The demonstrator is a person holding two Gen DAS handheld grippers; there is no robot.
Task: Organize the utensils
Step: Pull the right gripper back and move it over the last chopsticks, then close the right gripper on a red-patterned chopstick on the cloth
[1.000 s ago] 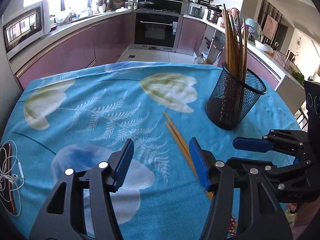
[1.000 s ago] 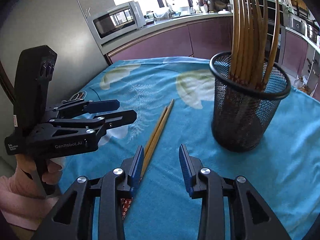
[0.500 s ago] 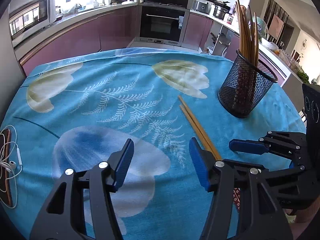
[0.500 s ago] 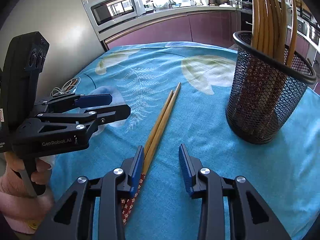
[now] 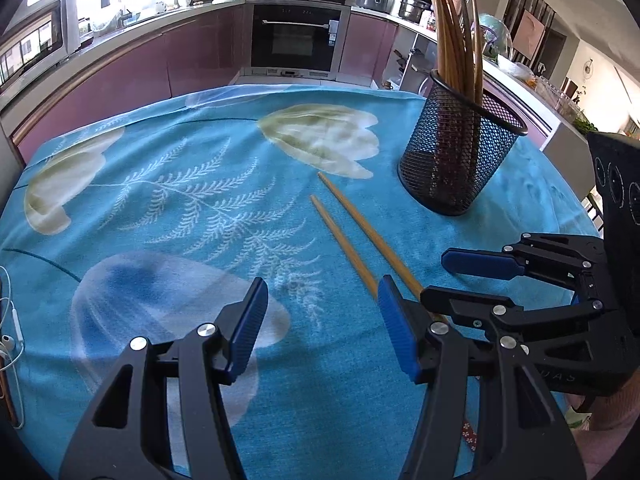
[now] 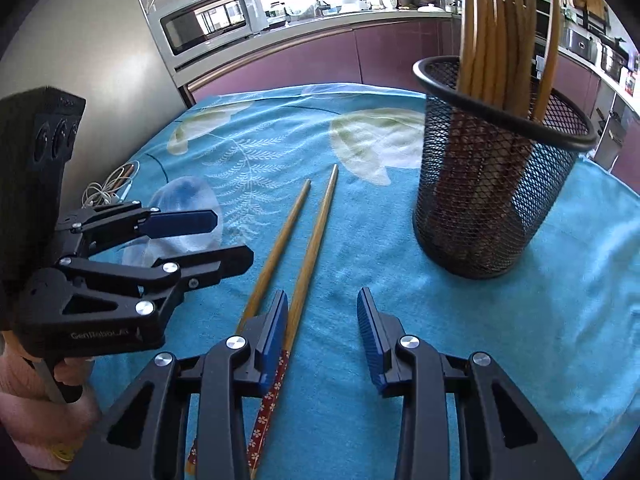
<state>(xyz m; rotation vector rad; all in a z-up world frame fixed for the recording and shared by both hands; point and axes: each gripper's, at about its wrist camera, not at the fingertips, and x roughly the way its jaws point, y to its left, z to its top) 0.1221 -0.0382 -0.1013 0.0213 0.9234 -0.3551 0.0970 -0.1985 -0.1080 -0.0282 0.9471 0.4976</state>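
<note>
Two wooden chopsticks (image 5: 352,228) with red patterned ends lie side by side on the blue tablecloth; they also show in the right wrist view (image 6: 304,240). A black mesh holder (image 5: 456,152) with several chopsticks upright in it stands to their right, also in the right wrist view (image 6: 492,184). My left gripper (image 5: 320,332) is open and empty above the cloth, left of the chopsticks. My right gripper (image 6: 322,332) is open and empty; its left finger sits over the chopsticks' near ends.
White earphones and a cable (image 5: 10,336) lie at the table's left edge. The right gripper's body (image 5: 540,280) is close beside the left one. Kitchen counters, an oven (image 5: 296,36) and a microwave (image 6: 208,24) stand beyond the table.
Both grippers have drawn back toward the table's near edge. The chopsticks now lie slightly apart. Both stay open.
</note>
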